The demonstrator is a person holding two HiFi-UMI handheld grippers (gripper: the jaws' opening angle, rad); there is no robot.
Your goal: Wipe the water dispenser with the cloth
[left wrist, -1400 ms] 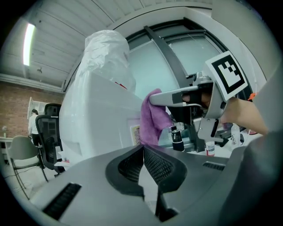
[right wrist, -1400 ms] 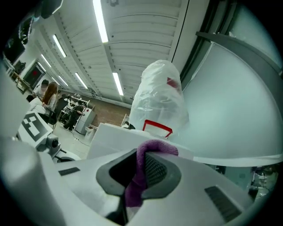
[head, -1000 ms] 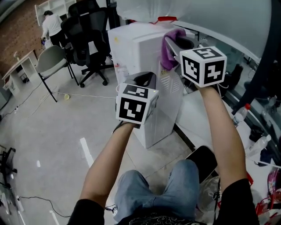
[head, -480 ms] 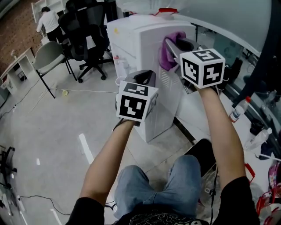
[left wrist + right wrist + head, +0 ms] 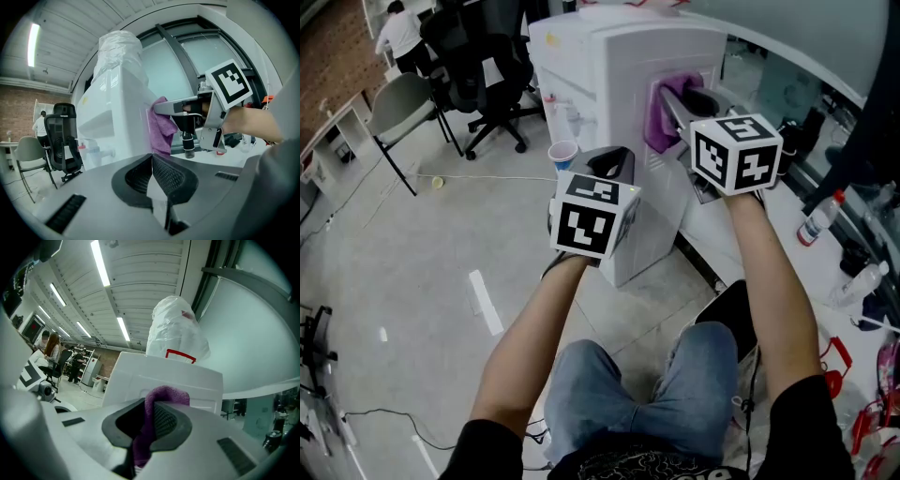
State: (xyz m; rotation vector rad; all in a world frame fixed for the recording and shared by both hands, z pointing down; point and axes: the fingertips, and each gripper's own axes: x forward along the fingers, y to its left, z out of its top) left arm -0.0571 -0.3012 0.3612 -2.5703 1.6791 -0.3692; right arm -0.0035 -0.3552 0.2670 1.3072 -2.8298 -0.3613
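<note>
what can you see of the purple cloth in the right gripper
The purple cloth looks like soft, nubby fabric, bunched rather than spread. The right gripper has its jaws shut on it: a fold bulges past the jaw tips and the rest hangs down. It lies against the side of the white plastic water dispenser, on its upper part.

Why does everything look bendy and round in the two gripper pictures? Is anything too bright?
Left gripper view: the wide-angle lens bows the window frames and blackens the corners. Right gripper view: same bending, and the ceiling lights glare white. Head view: lines are straighter, light is even, the water dispenser looks sharp.
</note>
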